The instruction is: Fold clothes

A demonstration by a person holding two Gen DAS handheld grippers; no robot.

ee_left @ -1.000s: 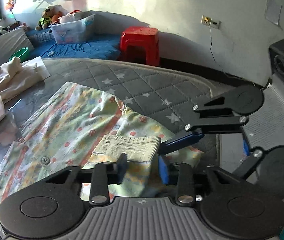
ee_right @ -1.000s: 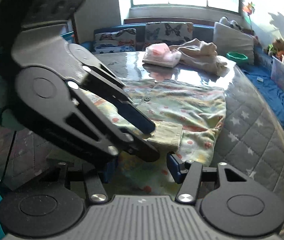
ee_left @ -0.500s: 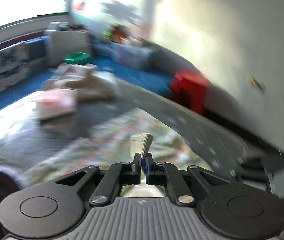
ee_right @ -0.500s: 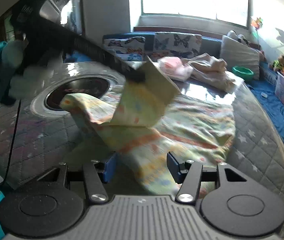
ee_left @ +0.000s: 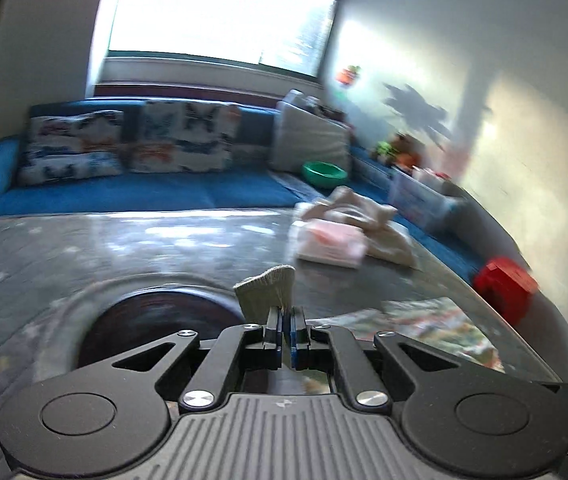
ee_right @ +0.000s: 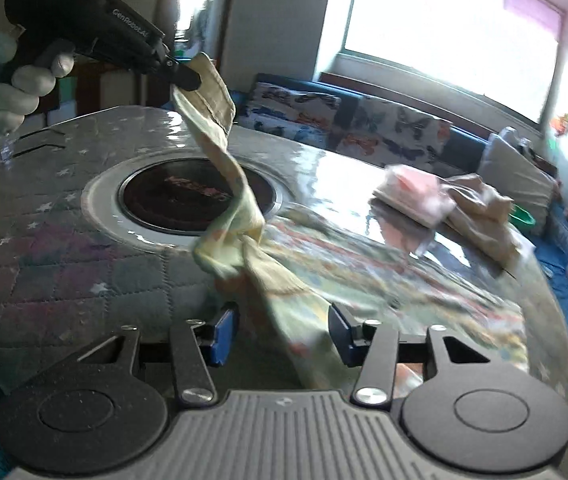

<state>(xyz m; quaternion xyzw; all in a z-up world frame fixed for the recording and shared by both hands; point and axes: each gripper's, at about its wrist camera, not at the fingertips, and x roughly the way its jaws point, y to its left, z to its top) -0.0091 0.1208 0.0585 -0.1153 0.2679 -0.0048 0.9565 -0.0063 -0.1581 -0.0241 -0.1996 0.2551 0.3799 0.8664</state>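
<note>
A yellow-green patterned child's garment (ee_right: 307, 264) lies on the glossy quilted table (ee_right: 64, 256). My left gripper (ee_left: 286, 340) is shut on its ribbed beige cuff (ee_left: 270, 290). In the right wrist view the left gripper (ee_right: 182, 74) holds that cuff (ee_right: 210, 92) high, and the sleeve hangs twisted down to the table. My right gripper (ee_right: 282, 334) is open and low, with the garment's near edge between its fingers; the jaws do not touch it.
A round dark inset (ee_right: 188, 200) sits in the table's middle. A pink packet (ee_right: 413, 192) and a beige cloth pile (ee_right: 479, 212) lie at the far right. A blue sofa with butterfly cushions (ee_left: 132, 148) and a red stool (ee_left: 503, 284) stand beyond.
My left gripper shut on the ribbed cuff and lifted it up and to the left, pulling the sleeve off the table. My right gripper stayed open and low.
</note>
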